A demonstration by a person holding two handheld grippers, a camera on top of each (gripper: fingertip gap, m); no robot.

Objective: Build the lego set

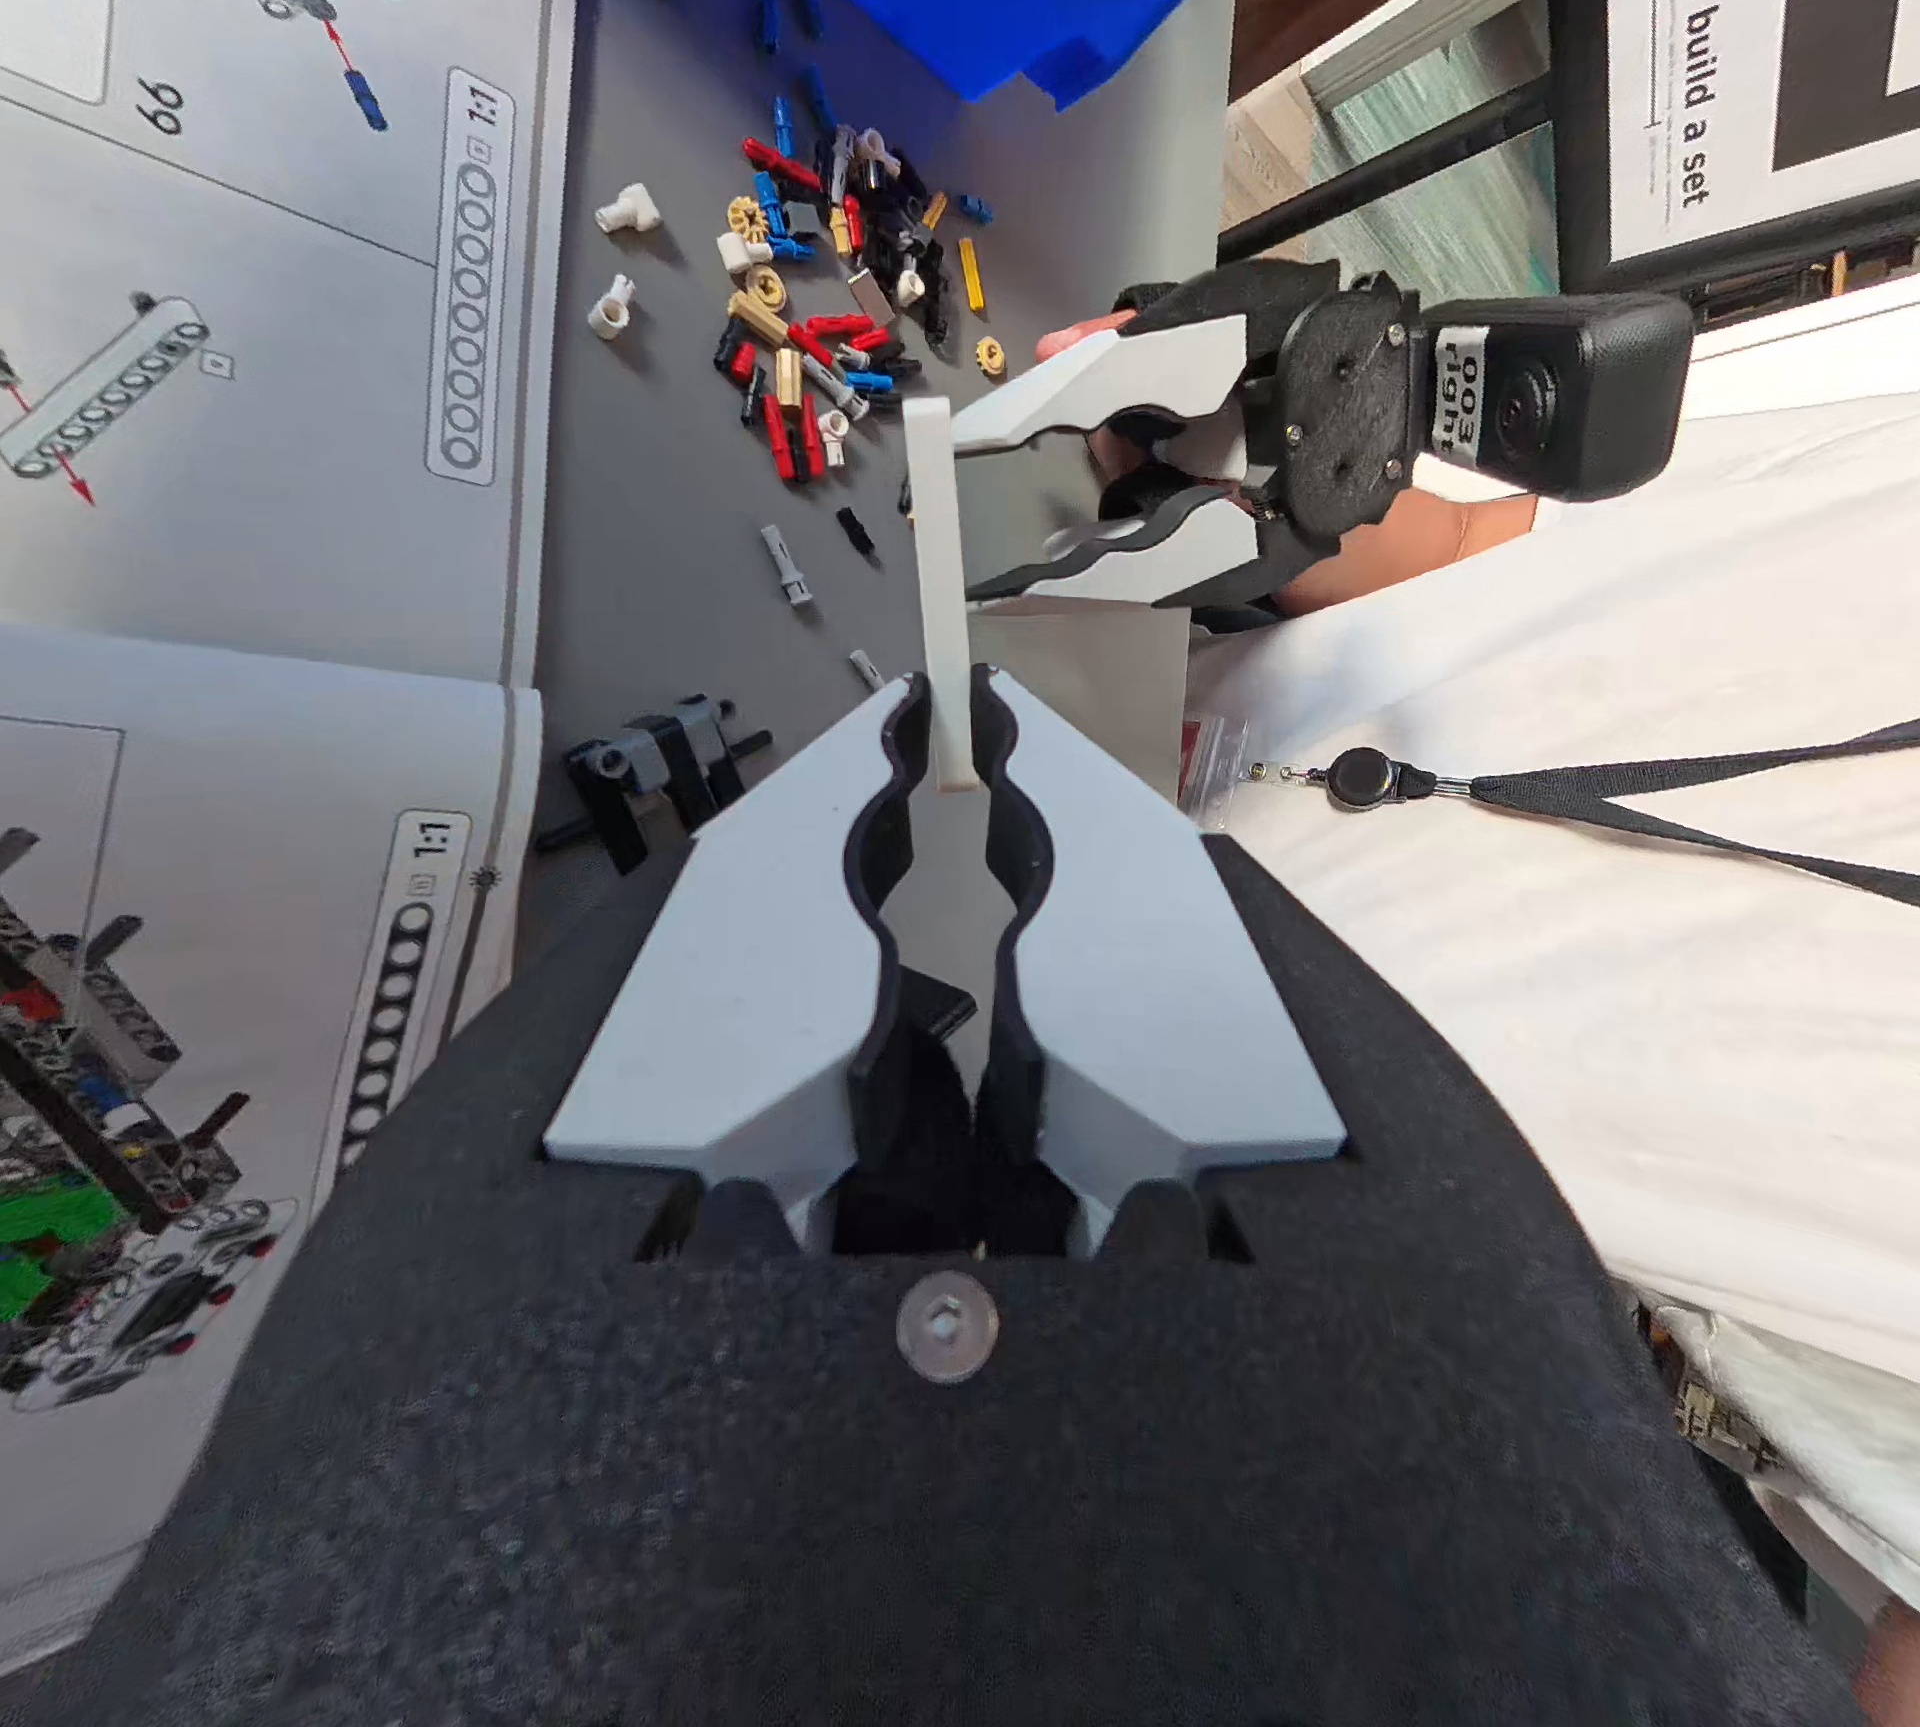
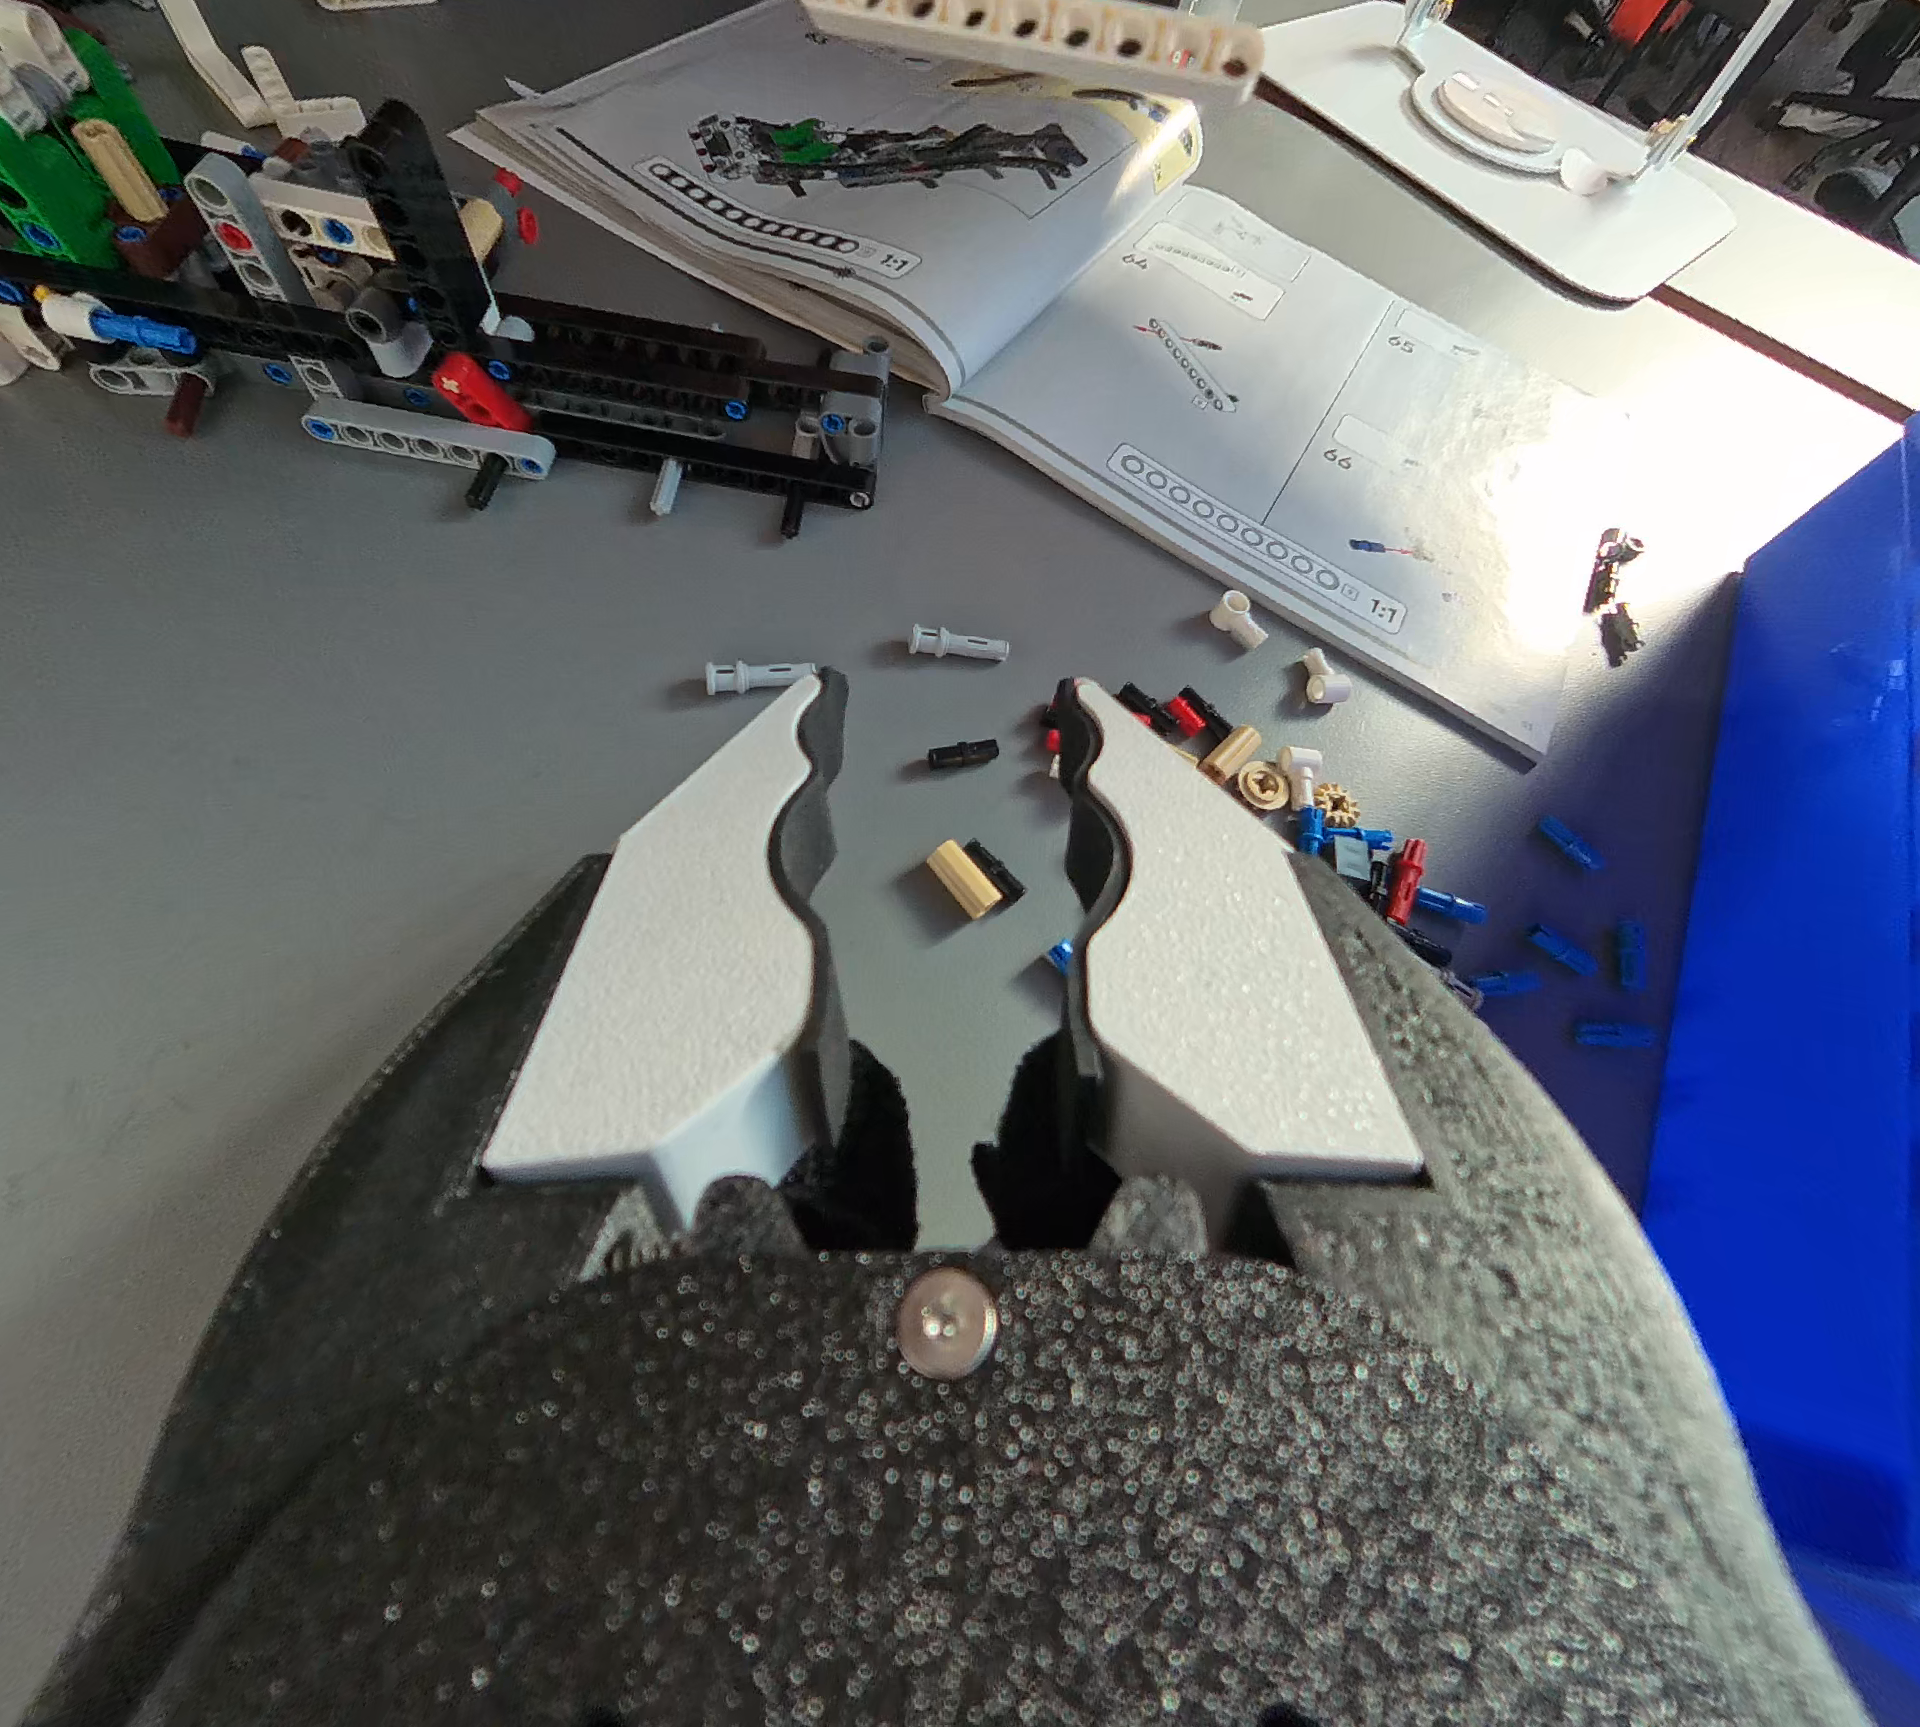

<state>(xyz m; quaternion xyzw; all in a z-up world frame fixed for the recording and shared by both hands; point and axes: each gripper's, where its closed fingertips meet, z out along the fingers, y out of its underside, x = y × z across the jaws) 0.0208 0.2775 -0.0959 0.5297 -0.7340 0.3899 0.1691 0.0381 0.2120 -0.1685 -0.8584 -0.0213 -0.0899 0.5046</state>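
Down below, the grey desk (image 2: 260, 742) carries everything. A big blue bin (image 2: 1808, 846) sits at its edge. Next to it lies the open booklet (image 2: 1195, 389), with drawings of parts and step numbers on its pages. A half-built model (image 2: 416, 327) in black, grey and green rests on the desk beside the booklet. A framed sign (image 1: 1756, 15) with printed words stands past the desk edge, and a person in a white shirt (image 1: 1558, 950) with a black lanyard is close by.

The left gripper (image 1: 948, 721) has its jaws clamped on a long white beam (image 1: 940, 555) with a row of holes. It holds the beam up in the air over the booklet. The right gripper (image 2: 951, 711) has its jaws apart and holds nothing. It hangs over the desk, near the beam, and it wears a small white label with print.

A pile of pins (image 1: 831, 295) in red, blue, black and tan lies by the bin. Between the right jaws you can see a tan piece (image 2: 966, 882) on the desk. Two grey pins (image 2: 956, 643) lie just past the jaw tips.
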